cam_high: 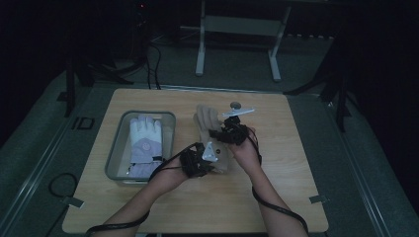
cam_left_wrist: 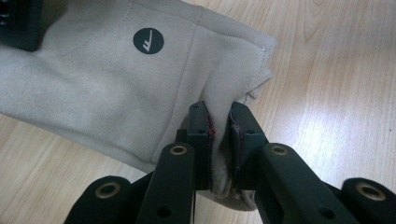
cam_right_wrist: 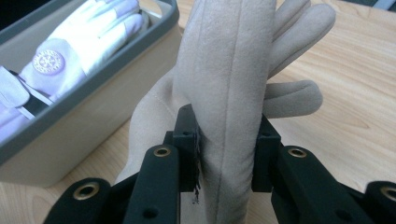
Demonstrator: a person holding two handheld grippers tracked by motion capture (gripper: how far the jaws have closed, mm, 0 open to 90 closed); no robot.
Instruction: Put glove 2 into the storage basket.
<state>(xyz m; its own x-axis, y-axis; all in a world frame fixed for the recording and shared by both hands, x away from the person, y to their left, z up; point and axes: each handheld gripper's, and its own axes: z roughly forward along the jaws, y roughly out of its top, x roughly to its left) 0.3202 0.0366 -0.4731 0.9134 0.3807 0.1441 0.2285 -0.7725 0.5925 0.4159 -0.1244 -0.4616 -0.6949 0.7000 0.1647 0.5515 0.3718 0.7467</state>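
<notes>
We see one wooden table (cam_high: 276, 197) from above, in dim light. At its left stands one grey tray (cam_high: 114, 155) holding what looks like one white and lilac glove (cam_high: 145, 143), though the poor light may hide a second beneath it. Just right of the tray, one beige glove (cam_high: 206, 121) hangs between two hand-held grippers, above the tabletop. The left gripper (cam_left_wrist: 219, 135) has its two jaws pressed almost together, pinching a fold of fabric at the beige glove's cuff corner, near one round dark logo (cam_left_wrist: 148, 41). The right gripper (cam_right_wrist: 226, 144) clamps the glove across its hand part, jaws held apart by the bunched fabric, with the fingers pointing away. We count two forearms entering from the bottom edge, and one cable trailing from each gripper.
</notes>
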